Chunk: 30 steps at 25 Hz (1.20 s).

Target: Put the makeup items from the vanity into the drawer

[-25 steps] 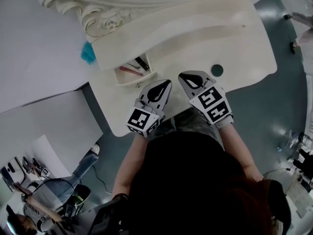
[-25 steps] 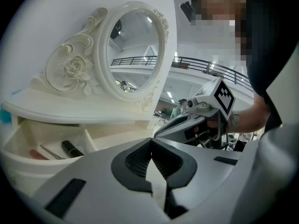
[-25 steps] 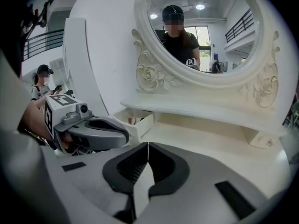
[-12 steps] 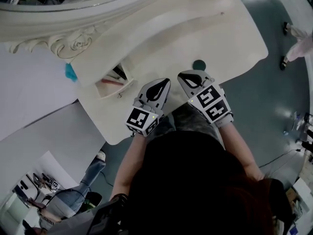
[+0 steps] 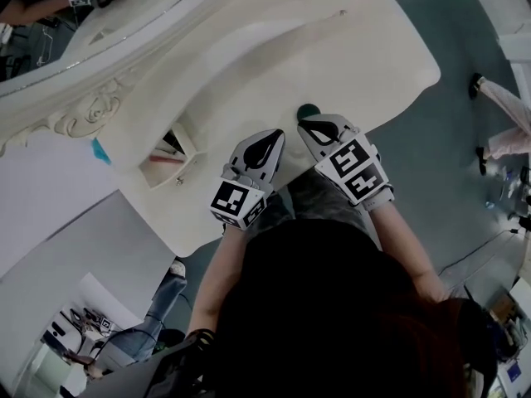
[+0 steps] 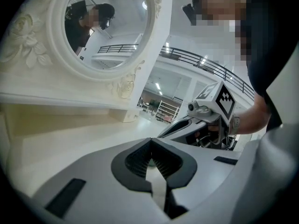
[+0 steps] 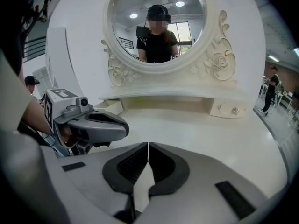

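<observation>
Left claw (image 5: 270,137) and right claw (image 5: 318,125) are hovering side by side over the tabletop (image 5: 348,48), both clenched empty. A dark green round item (image 5: 309,110) is sitting just beyond the right claw's tip.

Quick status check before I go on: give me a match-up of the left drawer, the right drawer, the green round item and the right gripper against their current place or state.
Things:
1. left drawer
2. right drawer
3. green round item
4. right gripper

States:
A. jaws together, nothing between them
B. pushed in, knobs showing
C. pulled out, items inside
D. lying on the vanity top, outside any drawer

Pairs: 1-C, 2-B, 3-D, 4-A
</observation>
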Motion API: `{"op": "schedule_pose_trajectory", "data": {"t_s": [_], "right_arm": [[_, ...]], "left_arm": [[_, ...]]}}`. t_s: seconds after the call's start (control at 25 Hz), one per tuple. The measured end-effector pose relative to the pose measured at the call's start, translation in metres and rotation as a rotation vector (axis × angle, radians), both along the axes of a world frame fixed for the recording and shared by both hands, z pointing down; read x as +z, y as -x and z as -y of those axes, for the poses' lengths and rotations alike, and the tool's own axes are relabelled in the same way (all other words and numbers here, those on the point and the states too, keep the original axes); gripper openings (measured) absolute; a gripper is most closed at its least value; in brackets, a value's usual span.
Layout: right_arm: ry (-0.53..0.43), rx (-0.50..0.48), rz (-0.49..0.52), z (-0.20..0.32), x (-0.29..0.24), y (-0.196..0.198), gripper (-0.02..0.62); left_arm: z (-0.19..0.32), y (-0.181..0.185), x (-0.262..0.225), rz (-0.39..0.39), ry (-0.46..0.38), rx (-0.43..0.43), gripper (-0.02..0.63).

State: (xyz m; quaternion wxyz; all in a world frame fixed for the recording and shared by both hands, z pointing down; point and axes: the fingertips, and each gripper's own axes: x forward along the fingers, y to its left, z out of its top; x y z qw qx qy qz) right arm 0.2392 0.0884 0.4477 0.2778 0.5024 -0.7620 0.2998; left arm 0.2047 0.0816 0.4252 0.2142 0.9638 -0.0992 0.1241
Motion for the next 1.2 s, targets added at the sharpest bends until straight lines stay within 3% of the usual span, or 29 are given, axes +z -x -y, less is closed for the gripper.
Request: {"op": "schedule_pose_trajectory", "data": {"t_s": [0.4,0.44,0.52,0.56,0.96,1.2], "right_arm": [[0.034,0.083,-0.04,0.01,0.027,-0.05,0.028],[0.051,0.082,-0.035,0.011,0.032,-0.052,0.039],[0.093,0.07,-0.019,0.01,0.042,-0.053,0.146],[0.109,0.064,-0.013,0.01,0.046,-0.052,0.153],[0.211,0.026,-0.018,0.011,0.068,-0.043,0.143],[0.236,-0.017,-0.041,0.009,0.067,-0.033,0.061]], "left_arm": [[0.017,-0.026,0.017,0.031,0.021,-0.008,0.014],[0.018,-0.027,0.019,0.035,0.024,-0.01,0.014],[0.021,-0.029,0.022,0.042,0.03,-0.011,0.014],[0.023,-0.029,0.023,0.045,0.032,-0.012,0.014],[0.033,-0.018,0.022,0.054,0.041,-0.042,0.014],[0.039,-0.008,0.017,0.043,0.039,-0.067,0.014]]}}
